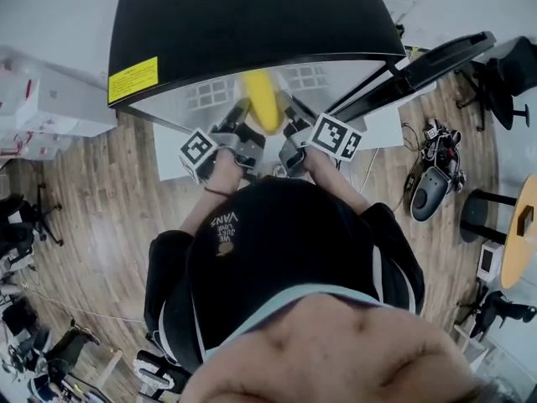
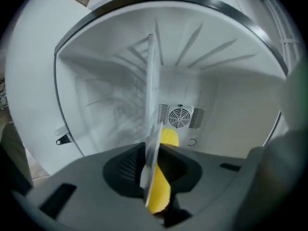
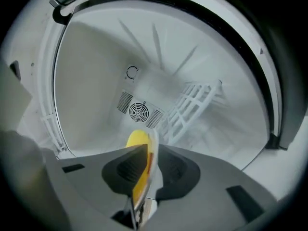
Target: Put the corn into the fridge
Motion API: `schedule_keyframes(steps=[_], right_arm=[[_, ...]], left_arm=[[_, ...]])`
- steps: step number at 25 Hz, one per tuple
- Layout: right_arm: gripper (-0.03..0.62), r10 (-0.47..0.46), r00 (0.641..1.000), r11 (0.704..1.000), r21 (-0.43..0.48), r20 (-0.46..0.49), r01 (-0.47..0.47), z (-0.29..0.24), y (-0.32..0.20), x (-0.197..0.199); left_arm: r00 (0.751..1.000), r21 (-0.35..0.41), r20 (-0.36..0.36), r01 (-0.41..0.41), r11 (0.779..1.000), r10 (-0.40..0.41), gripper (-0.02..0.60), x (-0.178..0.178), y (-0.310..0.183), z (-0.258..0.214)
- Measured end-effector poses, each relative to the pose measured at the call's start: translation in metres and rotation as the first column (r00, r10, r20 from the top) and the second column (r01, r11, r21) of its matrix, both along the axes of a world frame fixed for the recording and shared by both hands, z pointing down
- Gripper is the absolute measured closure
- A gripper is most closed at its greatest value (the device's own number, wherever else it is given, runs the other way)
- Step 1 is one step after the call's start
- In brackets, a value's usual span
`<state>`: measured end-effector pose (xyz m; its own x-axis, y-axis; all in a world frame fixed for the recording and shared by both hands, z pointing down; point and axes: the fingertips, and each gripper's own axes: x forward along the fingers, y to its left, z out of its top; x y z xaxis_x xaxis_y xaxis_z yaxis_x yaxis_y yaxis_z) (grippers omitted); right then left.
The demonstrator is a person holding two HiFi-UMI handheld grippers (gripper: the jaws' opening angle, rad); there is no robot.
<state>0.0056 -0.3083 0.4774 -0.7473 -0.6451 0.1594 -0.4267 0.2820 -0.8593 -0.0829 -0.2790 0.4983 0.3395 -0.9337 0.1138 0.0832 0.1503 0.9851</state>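
- The yellow corn cob in clear plastic wrap was at 12 o'clock from the person. It hung in the mouth of the black fridge with white plastic lining, resting on nothing.
- The left tongs were clamped on the wrap's flat clear edge, with the cob's yellow showing at the pads.
- The right tongs were likewise pinched on the packet, with yellow and film between the pads.
- The two-sided pinch was probably because the film is slippery and the cob long. Two grips keep it from swinging.
- Both tools pointed roughly level toward the round fan vent on the back wall. I judged the corn mid-insert, not yet set down.
- Edges: a dark seal rim ringed the opening. The white slatted rack lay at 2 o'clock from the vent in the right gripper view. The open black door stood at 2 o'clock from the person.
- Room: the cavity ahead looked wide, with bare white walls at 9 and 3 o'clock.
- Likely risks: the two tools sat just beside each other and could knock together. The film could slip on release.
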Motion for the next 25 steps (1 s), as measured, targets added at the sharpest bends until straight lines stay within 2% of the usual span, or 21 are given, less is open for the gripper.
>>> schedule_keyframes(steps=[6,8,11,14,19,25], right_arm=[[0.526,-0.012,1.000,1.000,0.011,0.004,0.012,-0.006,-0.002,-0.002],[0.501,-0.017,1.000,0.999,0.027,-0.002,0.017,-0.008,-0.001,-0.001],[0.441,-0.033,0.999,0.996,0.082,-0.034,0.036,-0.015,0.002,0.001],[0.416,-0.029,0.994,0.986,0.159,-0.107,0.046,-0.021,0.006,0.005],[0.408,-0.029,0.976,0.957,0.276,-0.218,0.090,-0.026,0.013,0.009],[0.398,0.005,0.935,0.901,0.406,-0.355,0.149,-0.033,0.029,0.007]], left_arm=[[0.998,-0.015,-0.050,0.030,0.999,-0.031,0.526,-0.001,-0.001,-0.001],[0.998,-0.016,-0.057,0.039,0.999,-0.040,0.526,-0.001,-0.002,-0.004],[0.998,-0.019,-0.044,0.052,0.998,-0.053,0.525,-0.003,-0.005,-0.005],[0.997,-0.025,-0.039,0.065,0.998,-0.066,0.525,-0.006,-0.006,-0.005],[0.996,-0.028,-0.039,0.081,0.996,-0.082,0.522,-0.006,-0.007,-0.002],[0.994,-0.029,-0.061,0.085,0.996,-0.087,0.520,-0.006,-0.006,-0.002]])
